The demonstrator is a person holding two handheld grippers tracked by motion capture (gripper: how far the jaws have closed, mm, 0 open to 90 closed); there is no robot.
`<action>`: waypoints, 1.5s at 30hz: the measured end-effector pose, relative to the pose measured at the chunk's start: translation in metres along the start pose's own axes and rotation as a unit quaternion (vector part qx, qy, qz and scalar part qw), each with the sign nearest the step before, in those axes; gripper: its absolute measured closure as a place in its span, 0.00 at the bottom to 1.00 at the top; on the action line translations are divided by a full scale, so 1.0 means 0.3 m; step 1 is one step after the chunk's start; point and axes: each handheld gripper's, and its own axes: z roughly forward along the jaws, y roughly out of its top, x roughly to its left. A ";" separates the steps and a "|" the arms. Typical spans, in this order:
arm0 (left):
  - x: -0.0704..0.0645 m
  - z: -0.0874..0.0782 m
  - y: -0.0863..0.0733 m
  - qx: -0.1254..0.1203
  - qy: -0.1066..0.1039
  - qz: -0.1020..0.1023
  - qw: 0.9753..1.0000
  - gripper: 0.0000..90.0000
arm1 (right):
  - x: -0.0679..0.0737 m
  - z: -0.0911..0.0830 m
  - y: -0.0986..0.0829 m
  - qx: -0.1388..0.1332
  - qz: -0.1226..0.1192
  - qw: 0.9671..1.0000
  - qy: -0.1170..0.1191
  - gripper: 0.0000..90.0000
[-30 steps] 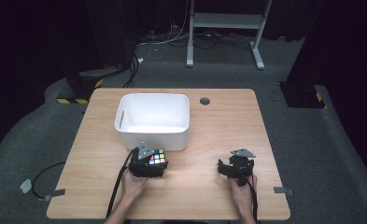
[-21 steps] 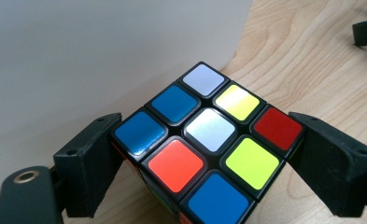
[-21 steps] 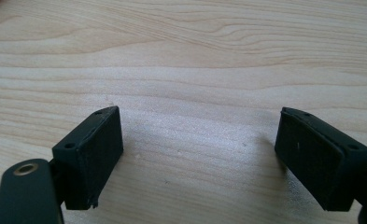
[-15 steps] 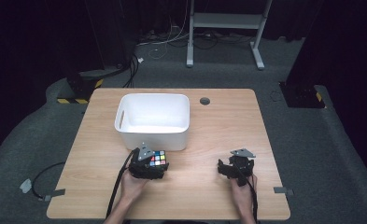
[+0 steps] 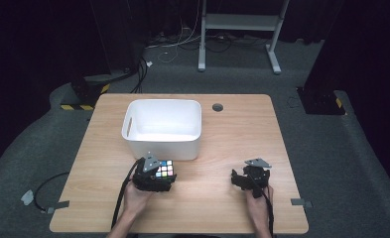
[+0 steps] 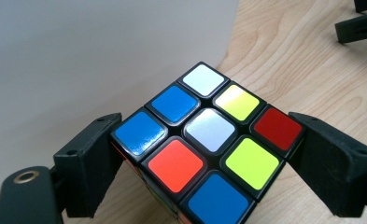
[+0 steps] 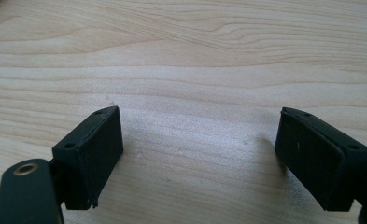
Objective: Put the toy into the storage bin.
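From the high view, almost nothing has changed over the last second: the left tongs (image 5: pixel 159 174) sit in the same spot on the counter (image 5: pixel 232 134), clamped on the puzzle cube (image 5: pixel 164 169), just in front of the near wall of the white bin (image 5: pixel 163 126). The right tongs (image 5: pixel 245 178) rest on the wood well apart to the right, likewise unmoved. That stillness suggests the grip has settled and the lift has not yet begun; the likely job is to carry the cube up and over the rim into the bin, which looks empty.

In the left gripper view, the cube (image 6: pixel 204 144) fills the space between the two black jaws, each pressed against an opposite side of it. Its top face shows mixed blue, white, yellow, red and orange squares. The bin's white wall (image 6: pixel 102 56) rises just behind it, and the cube seems to stand on the counter or barely off it; I cannot tell which.

In the right gripper view, the jaws stand wide apart over bare wood grain (image 7: pixel 186 56), holding nothing.
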 end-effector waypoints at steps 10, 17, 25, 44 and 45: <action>0.000 -0.029 0.017 -0.005 -0.004 -0.009 1.000 0.15 | 0.000 0.000 0.000 0.000 0.000 1.000 -0.001 0.17; -0.001 -0.041 0.023 -0.004 -0.005 -0.011 1.000 0.15 | 0.000 0.000 0.000 0.000 0.000 1.000 -0.001 0.17; 0.007 -0.070 0.035 -0.008 -0.011 -0.028 1.000 0.15 | 0.001 -0.001 -0.001 0.000 0.000 1.000 0.000 0.17; 0.014 -0.117 0.070 -0.005 -0.018 -0.020 1.000 0.15 | 0.003 -0.002 -0.002 0.001 -0.002 1.000 0.002 0.17; 0.022 -0.129 0.077 -0.009 -0.016 -0.022 1.000 0.15 | 0.003 -0.002 -0.002 0.001 -0.002 1.000 0.002 0.17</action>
